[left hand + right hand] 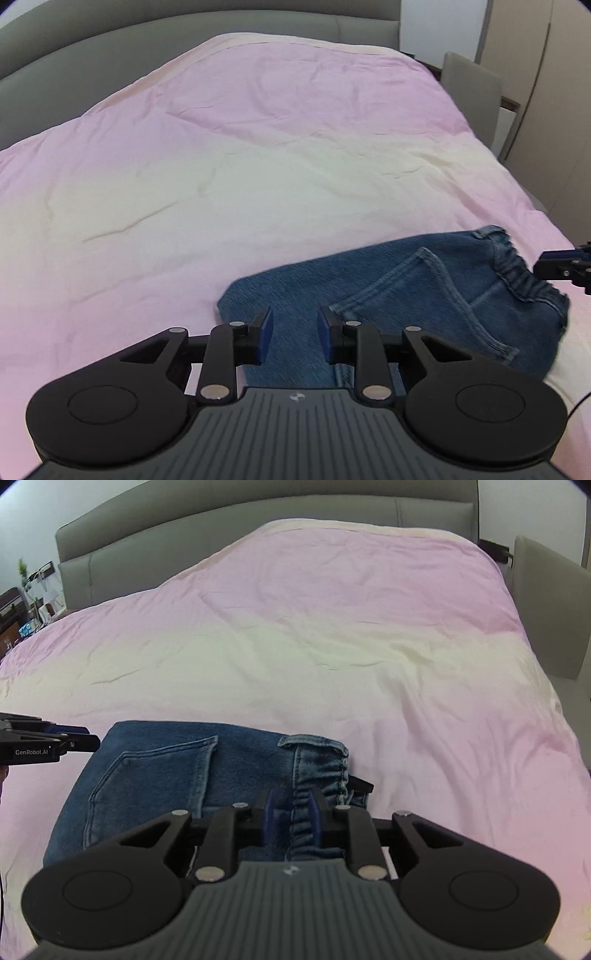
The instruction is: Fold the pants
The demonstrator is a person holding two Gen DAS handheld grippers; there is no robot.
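Blue denim pants (406,295) lie folded into a compact bundle on the pink sheet, back pocket up, elastic waistband at the right end. They also show in the right wrist view (177,775). My left gripper (295,332) is open, its blue pads apart over the bundle's left part, holding nothing. My right gripper (290,812) is open, its pads either side of the gathered waistband (325,771) without pinching it. The right gripper shows in the left wrist view (565,266) at the waistband end, and the left gripper shows in the right wrist view (74,740) beside the bundle's left edge.
The bed (332,646) with its wrinkled pink and cream sheet stretches ahead to a grey padded headboard (258,520). A grey chair (546,605) stands at the bed's right side. A cluttered shelf with a plant (22,590) is at far left.
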